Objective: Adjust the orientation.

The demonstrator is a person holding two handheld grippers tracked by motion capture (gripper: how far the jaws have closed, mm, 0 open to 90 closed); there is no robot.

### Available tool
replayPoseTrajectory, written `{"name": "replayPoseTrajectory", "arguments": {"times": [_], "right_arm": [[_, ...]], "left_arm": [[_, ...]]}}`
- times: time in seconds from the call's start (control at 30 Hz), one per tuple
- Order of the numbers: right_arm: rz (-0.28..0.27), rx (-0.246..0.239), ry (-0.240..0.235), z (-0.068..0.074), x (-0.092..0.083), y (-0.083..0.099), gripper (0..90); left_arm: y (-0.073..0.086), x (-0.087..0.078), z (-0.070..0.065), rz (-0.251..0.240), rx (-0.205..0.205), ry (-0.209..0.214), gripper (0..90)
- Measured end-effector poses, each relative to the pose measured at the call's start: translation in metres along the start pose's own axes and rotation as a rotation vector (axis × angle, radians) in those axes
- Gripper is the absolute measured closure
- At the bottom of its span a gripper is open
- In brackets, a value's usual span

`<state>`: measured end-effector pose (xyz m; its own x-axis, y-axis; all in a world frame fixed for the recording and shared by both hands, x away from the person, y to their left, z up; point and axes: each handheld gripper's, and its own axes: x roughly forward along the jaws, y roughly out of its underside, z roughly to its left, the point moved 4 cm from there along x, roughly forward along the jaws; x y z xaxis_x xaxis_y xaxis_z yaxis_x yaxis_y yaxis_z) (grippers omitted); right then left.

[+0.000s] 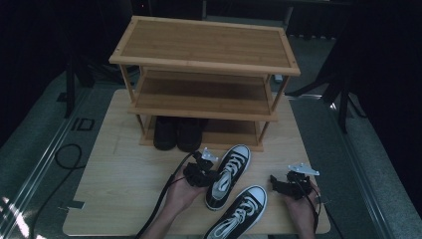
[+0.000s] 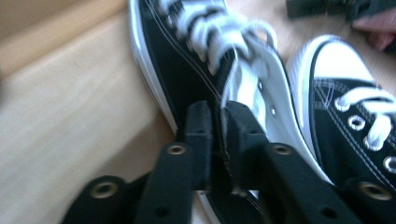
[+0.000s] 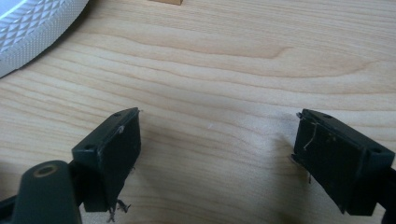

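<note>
Table point(image 1: 124, 199) carried the shoe rack point(image 1: 204, 47), black shoes point(image 1: 176, 133) on its bottom shelf. Far sneaker point(image 1: 230, 174) lay on the table in front of the rack, just beside the near sneaker point(image 1: 239, 211). Left gripper point(image 2: 219, 135) pinched only the far sneaker's thin side wall, so on a lift it could slip, swing, or bump its mate. Right gripper point(image 3: 217, 154) hung jaws apart over bare table, no support.

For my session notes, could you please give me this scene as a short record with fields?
Left gripper: closed on the collar of the farther sneaker
Right gripper: open, empty, above the table
Nearer sneaker: on the table, between the hands
Shoe rack: wooden, black shoes on bottom shelf
</note>
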<state>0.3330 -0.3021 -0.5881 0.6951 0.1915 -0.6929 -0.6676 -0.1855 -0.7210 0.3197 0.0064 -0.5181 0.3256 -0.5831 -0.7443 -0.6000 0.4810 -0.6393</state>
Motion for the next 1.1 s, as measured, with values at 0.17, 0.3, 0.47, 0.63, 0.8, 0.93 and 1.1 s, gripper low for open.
{"name": "replayPoseTrajectory", "arguments": {"times": [0.17, 0.3, 0.47, 0.63, 0.8, 0.93, 1.1], "right_arm": [[0.013, -0.003, -0.005, 0.002, -0.002, -0.001, 19.4], [0.032, -0.011, -0.015, 0.006, -0.005, -0.002, 31.0], [0.038, -0.026, -0.074, 0.016, -0.014, -0.007, 45.1], [0.022, -0.06, -0.107, 0.029, -0.027, -0.015, 47.6], [0.027, -0.106, -0.137, 0.047, -0.04, -0.02, 55.7], [0.025, -0.099, -0.201, 0.062, -0.05, -0.027, 63.2], [0.01, -0.144, -0.236, 0.084, -0.06, -0.041, 66.0]], "left_arm": [[-0.006, -0.004, 0.017, -0.038, 0.012, -0.085, 68.4], [-0.008, 0.004, 0.033, -0.064, 0.002, -0.133, 65.7], [-0.01, 0.015, 0.046, -0.093, -0.01, -0.161, 64.0], [-0.01, 0.027, 0.056, -0.092, -0.009, -0.189, 63.6], [-0.01, 0.031, 0.062, -0.108, -0.018, -0.203, 63.0], [-0.009, 0.036, 0.065, -0.105, -0.013, -0.207, 63.0], [-0.01, 0.039, 0.067, -0.115, -0.015, -0.223, 63.0]]}}
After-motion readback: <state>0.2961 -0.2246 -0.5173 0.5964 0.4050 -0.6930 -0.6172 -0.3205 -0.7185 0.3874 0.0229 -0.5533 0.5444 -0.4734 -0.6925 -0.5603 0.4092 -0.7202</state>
